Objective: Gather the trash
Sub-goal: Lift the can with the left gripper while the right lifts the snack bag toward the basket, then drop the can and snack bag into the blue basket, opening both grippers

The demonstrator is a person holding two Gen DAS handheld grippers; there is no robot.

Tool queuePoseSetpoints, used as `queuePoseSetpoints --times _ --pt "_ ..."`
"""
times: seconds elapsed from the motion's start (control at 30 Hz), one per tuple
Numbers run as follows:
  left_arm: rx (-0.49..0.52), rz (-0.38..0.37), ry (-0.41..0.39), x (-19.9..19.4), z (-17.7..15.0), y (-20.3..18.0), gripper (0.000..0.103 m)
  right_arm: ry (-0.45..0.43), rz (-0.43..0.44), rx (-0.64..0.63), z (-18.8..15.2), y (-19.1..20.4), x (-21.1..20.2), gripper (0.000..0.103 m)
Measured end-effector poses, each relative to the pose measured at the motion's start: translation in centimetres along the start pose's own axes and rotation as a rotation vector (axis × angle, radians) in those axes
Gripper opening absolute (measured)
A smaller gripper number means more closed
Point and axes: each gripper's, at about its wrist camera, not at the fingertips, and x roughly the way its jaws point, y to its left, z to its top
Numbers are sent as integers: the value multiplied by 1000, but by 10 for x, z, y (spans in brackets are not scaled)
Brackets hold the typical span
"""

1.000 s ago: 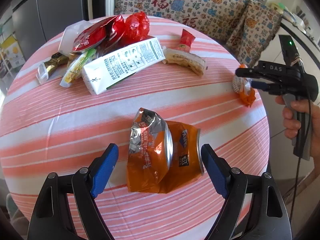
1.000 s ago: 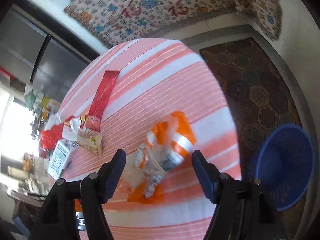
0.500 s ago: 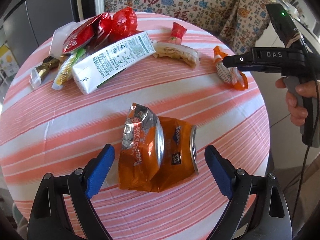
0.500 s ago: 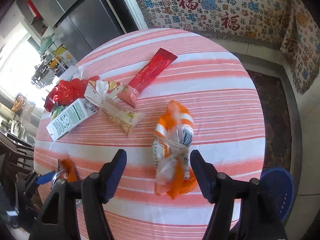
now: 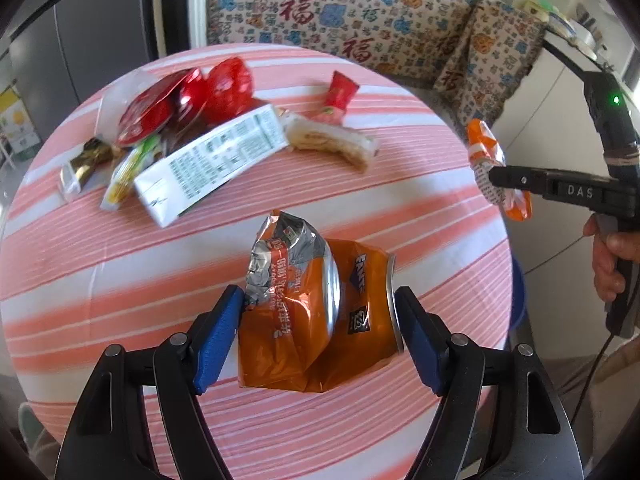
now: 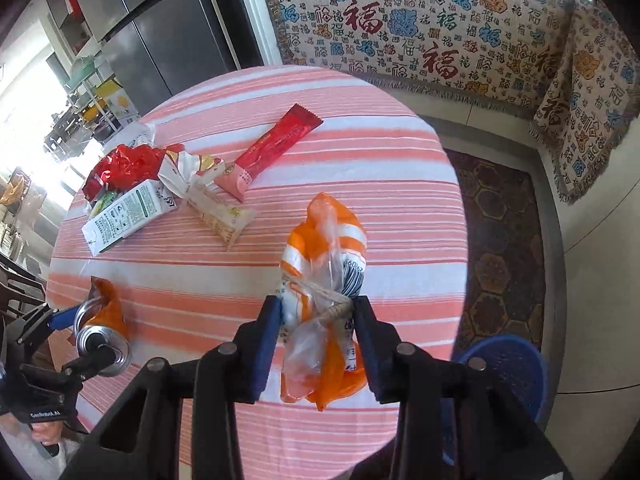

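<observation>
A round table (image 6: 400, 152) under a pink-and-white striped cloth carries scattered litter. Beside its near right edge a blue mesh basket (image 6: 516, 364) sits on the floor. At the far left lies a flat white carton (image 5: 212, 160) among crinkled red wrappers (image 5: 188, 100). The left gripper (image 5: 320, 328) clamps a crumpled orange foil bag (image 5: 280, 320) together with a dented orange can (image 5: 360, 304). The right gripper (image 6: 318, 340) pinches a knotted orange-and-white plastic bag (image 6: 324, 248).
</observation>
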Motion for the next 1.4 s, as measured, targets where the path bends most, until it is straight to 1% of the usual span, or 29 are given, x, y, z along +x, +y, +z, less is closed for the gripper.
queuePoseSetpoints --times 0.1,0.13,0.2,0.3,0.4,0.47,0.53,0.67,0.77,0.87,0.97,1.1,1.2,1.23,1.27,1.3,1.33,1.4 --pt "49 -34 -19 -3 13 -36 78 -30 -32 33 -13 -30 -20 38" --pt "48 -30 -26 -3 16 -51 78 -40 -47 50 -19 -41 -28 38" --pt "89 -70 -28 2 23 -86 78 -54 -74 91 -31 -69 -40 38" --pt "155 -123 -22 14 28 -141 78 -61 -128 173 -56 -120 -55 38" --pt "212 -165 0 34 29 -200 78 -45 -188 243 -80 -163 -54 38" --pt "239 -189 20 51 30 -232 78 -29 -216 296 -97 -193 -50 38" --pt "267 -217 44 72 31 -261 78 -19 -232 339 -112 -216 -45 38" --pt "321 -233 76 106 28 -302 78 -22 -222 425 -134 -254 -37 38" --pt "342 -243 98 129 26 -323 78 -17 -205 465 -142 -277 -33 39" --pt "363 -253 116 147 24 -337 79 -26 -210 474 -144 -292 -33 39" --pt "393 -249 132 162 21 -347 79 -20 -188 496 -150 -304 -29 39" --pt "419 -231 149 185 19 -362 79 -11 -178 513 -152 -314 -25 39" --pt "454 -238 155 194 13 -372 80 -8 -159 528 -152 -317 -21 40" --pt "470 -241 158 197 10 -376 81 -9 -153 533 -152 -318 -21 41" --pt "489 -241 162 203 8 -379 84 -13 -146 540 -151 -319 -19 41" --pt "503 -231 162 209 7 -381 89 -15 -146 547 -151 -320 -19 51" --pt "514 -218 154 210 5 -383 96 -20 -150 558 -151 -321 -18 63" --pt "519 -207 137 208 4 -382 97 -32 -149 578 -151 -324 -21 65"
